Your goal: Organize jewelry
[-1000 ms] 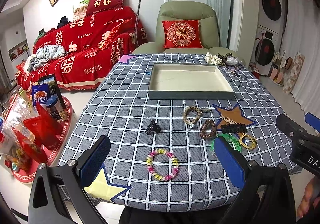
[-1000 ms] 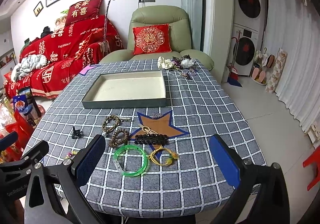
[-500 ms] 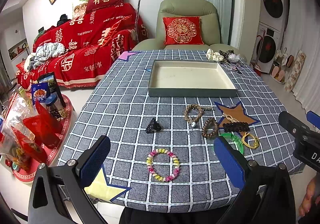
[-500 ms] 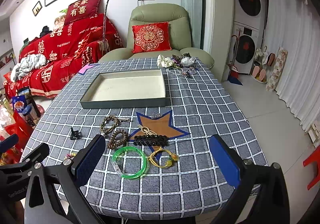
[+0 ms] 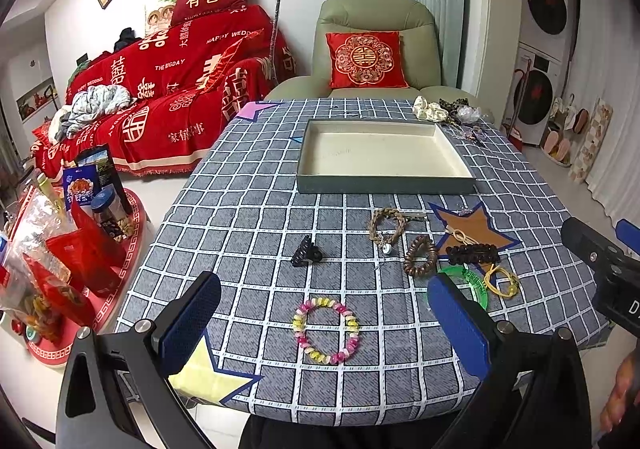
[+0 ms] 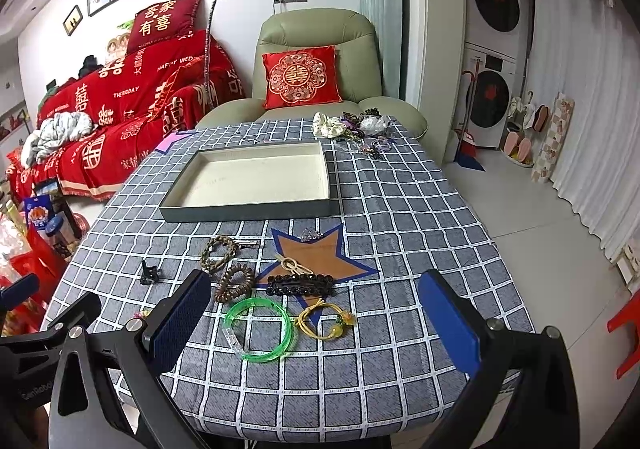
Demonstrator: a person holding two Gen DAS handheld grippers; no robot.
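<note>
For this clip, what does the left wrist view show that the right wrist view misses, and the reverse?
Only the left wrist view shows the whole pink-and-yellow bead bracelet, between its open claw's fingers, and the pale yellow star at the table's near edge.

Only the right wrist view shows the whole green bangle, between the open right claw's fingers, and a red stool on the floor.

Both show the empty tray, black claw clip, brown bead bracelet, black barrette and yellow hair tie.
</note>
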